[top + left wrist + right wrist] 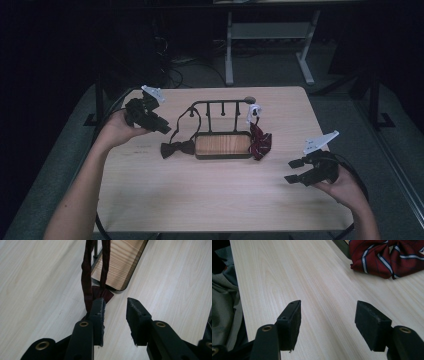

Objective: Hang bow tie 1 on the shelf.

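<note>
While your left gripper [115, 306] hangs parted and empty, the dark bow tie's strap [87, 277] brushes its left pad. Your right gripper [328, 312] gapes wider over bare table [200, 200], the striped red bow tie [387, 257] beyond, beside the wooden-based rack [222, 145].

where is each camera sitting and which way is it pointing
High view: above the person's side, looking forward and down on the table; both forearms enter from the bottom, with the left gripper and right gripper.
Left gripper view: rides the left gripper, looking along its open jaws at the dark bow tie strap and rack.
Right gripper view: rides the right gripper, looking along its open jaws across the table to the red bow tie.
Shared: both gripper views show tabletop and a rack edge.
</note>
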The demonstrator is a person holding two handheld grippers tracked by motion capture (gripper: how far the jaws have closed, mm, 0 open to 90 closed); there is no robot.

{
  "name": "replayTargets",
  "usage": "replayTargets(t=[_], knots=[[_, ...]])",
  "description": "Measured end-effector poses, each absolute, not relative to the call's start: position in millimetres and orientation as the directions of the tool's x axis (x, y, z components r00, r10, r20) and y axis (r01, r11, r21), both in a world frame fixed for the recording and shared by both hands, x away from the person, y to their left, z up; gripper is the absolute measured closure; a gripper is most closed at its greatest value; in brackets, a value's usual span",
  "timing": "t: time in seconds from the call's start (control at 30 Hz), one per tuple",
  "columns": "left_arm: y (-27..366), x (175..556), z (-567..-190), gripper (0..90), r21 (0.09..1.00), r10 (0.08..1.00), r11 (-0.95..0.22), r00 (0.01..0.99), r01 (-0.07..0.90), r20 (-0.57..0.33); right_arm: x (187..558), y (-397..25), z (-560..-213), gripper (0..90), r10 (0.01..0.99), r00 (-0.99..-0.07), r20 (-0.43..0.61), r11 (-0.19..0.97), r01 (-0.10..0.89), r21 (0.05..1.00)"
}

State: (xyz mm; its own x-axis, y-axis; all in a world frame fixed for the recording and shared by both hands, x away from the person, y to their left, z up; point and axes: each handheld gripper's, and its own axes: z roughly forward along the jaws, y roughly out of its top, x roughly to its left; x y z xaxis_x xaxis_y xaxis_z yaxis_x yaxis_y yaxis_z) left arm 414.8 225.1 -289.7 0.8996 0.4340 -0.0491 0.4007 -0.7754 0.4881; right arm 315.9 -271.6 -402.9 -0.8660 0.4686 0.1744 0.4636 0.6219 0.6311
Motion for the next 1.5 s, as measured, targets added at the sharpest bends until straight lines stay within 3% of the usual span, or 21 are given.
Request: replayTargets(t=[1.5], knots=[[246.2, 382.6, -332.1, 52.0, 0.496, 0.448, -0.762, 0.892, 0.417, -0.062, 313.2, -271.8, -404.8, 36.9, 0.485, -0.858, 0.169, 0.627, 0.476, 0.617]])
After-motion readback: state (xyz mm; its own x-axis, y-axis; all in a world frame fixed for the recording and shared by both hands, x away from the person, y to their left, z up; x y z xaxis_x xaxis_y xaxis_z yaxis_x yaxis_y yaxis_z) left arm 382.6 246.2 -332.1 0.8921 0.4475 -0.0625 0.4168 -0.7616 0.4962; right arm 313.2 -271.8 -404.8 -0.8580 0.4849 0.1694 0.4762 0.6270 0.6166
